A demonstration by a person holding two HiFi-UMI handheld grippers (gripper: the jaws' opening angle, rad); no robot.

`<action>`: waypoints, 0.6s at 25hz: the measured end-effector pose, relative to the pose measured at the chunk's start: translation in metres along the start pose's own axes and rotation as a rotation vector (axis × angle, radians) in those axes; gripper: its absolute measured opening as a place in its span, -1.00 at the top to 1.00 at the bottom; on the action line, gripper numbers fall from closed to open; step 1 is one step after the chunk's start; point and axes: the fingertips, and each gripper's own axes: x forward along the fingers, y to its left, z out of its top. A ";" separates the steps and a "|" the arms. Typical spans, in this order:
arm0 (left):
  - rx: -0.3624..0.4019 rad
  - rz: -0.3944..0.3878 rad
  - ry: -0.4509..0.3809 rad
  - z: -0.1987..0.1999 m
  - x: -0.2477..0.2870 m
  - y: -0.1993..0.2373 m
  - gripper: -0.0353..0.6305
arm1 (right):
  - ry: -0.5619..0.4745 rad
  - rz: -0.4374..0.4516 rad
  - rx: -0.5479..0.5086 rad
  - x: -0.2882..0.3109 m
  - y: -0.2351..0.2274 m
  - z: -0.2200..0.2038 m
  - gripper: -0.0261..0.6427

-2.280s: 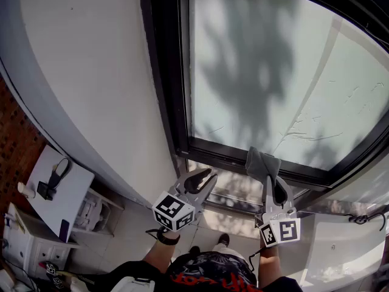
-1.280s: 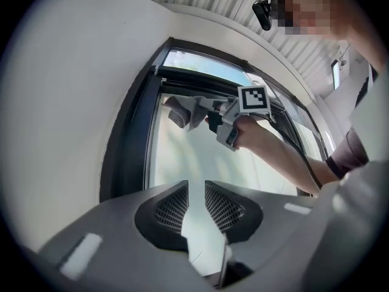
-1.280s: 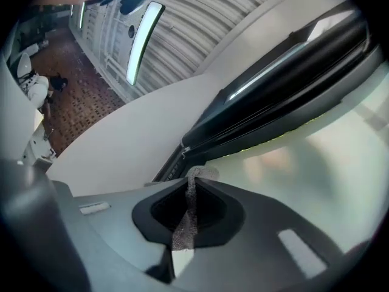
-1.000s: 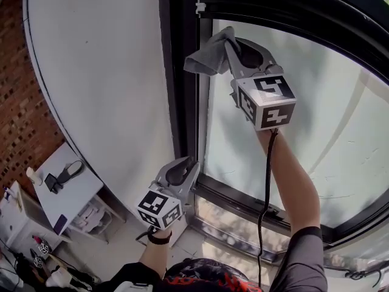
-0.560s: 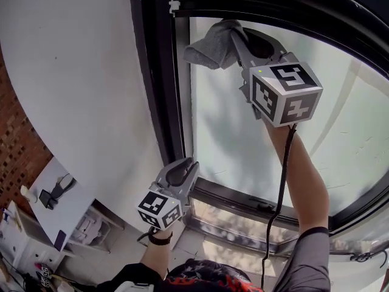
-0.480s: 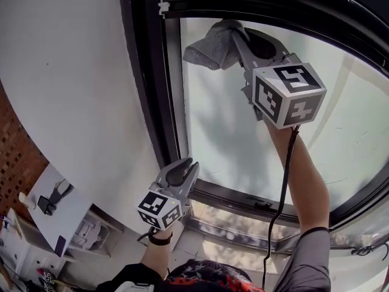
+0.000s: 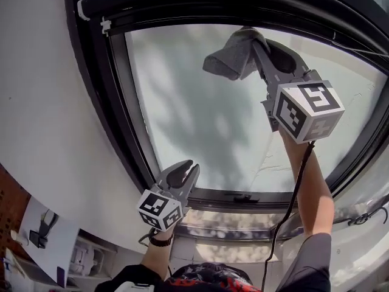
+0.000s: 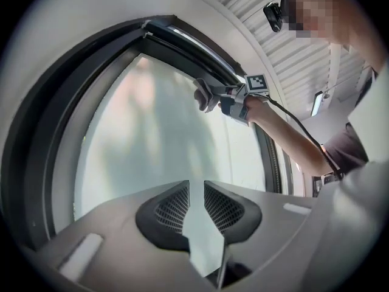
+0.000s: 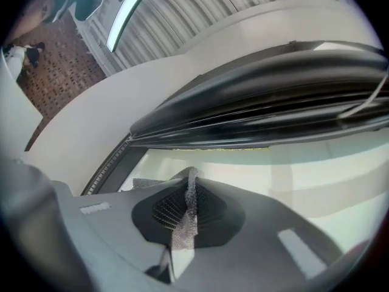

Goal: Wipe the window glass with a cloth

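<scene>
Step in hand: wiping pass, upper part of the glass (image 7: 200, 120)
Right tool (image 7: 256, 40) — jaws clamped on the cloth (image 7: 233, 58), raised just under the top frame (image 7: 182, 8)
Cloth: grey, woven, bunched, hanging left of the jaws; contact with the pane cannot be told
Left tool (image 7: 184, 174) — jaws slightly apart, nothing between them, low by the bottom rail
Next move, as judged: press the bunch on the pane, sweep across or down, keep a firm clamp

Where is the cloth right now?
In the head view the cloth is high on the right, pinched in the right gripper near the top of the glass, just below the black frame.
</scene>
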 end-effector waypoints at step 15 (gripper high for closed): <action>-0.030 -0.171 0.035 -0.025 0.054 -0.077 0.73 | 0.156 -0.488 -0.134 -0.178 -0.213 -0.004 0.87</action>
